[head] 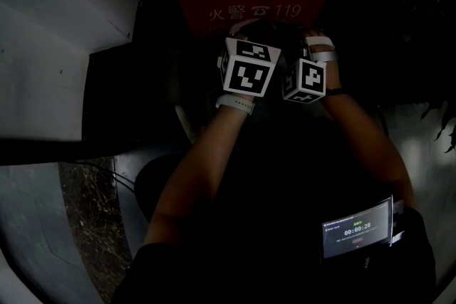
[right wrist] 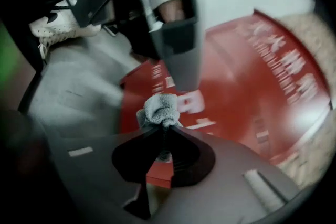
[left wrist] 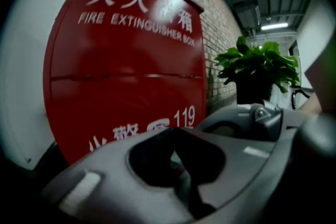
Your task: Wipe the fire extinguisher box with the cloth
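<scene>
Against brick wall [left wrist: 220, 23]: box [left wrist: 126, 71] upright, red front facing both grippers. Cloth [right wrist: 160, 108] a small wad pinched in right gripper [right wrist: 164, 129], near box front. Left gripper [left wrist: 176, 144] pressed together, empty. Risk: wad small, so bare jaws scrape paint; rubbing tugs cloth free.

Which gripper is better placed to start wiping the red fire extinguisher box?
Right. The right gripper holds the cloth, facing the fire extinguisher box; the left gripper is shut, empty.

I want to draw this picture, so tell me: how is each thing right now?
Fire extinguisher box: closed, upright.
Cloth: bunched, pinched between jaws.
Right hand-held gripper: shut on cloth.
Left hand-held gripper: shut, empty.
Potted plant: upright.
Wrist screen: lit.
</scene>
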Demonstrator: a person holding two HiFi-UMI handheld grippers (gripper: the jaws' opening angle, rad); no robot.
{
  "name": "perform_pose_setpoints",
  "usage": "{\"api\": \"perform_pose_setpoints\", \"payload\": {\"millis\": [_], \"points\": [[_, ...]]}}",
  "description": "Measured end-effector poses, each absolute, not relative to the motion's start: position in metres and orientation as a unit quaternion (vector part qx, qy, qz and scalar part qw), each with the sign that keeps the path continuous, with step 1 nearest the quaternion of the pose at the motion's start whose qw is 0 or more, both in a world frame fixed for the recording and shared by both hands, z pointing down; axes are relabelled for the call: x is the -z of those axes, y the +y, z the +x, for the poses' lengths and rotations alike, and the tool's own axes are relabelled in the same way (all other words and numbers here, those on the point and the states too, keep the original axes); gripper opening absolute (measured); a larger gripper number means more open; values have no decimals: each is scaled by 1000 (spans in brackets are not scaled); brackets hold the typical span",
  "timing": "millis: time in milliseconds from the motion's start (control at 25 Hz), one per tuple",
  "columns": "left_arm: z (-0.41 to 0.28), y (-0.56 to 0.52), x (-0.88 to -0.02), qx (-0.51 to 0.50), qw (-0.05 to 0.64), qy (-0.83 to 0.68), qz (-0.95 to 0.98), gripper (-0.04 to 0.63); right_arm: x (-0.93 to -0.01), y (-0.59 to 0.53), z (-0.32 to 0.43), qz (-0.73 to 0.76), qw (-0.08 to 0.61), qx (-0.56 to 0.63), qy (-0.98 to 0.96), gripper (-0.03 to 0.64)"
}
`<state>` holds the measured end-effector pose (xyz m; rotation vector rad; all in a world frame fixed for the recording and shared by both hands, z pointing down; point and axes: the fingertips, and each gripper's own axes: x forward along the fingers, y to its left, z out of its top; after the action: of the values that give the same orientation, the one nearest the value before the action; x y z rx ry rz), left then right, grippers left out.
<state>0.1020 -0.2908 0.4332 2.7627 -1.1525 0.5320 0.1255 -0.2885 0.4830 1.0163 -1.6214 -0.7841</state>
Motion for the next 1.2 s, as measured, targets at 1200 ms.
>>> {"api": "perform_pose_setpoints", "payload": {"millis": [1200], "points": [[158,-264,-256,-38,-14,-365,930,0,-194,-307,198,535,429,486,-542,41]]}}
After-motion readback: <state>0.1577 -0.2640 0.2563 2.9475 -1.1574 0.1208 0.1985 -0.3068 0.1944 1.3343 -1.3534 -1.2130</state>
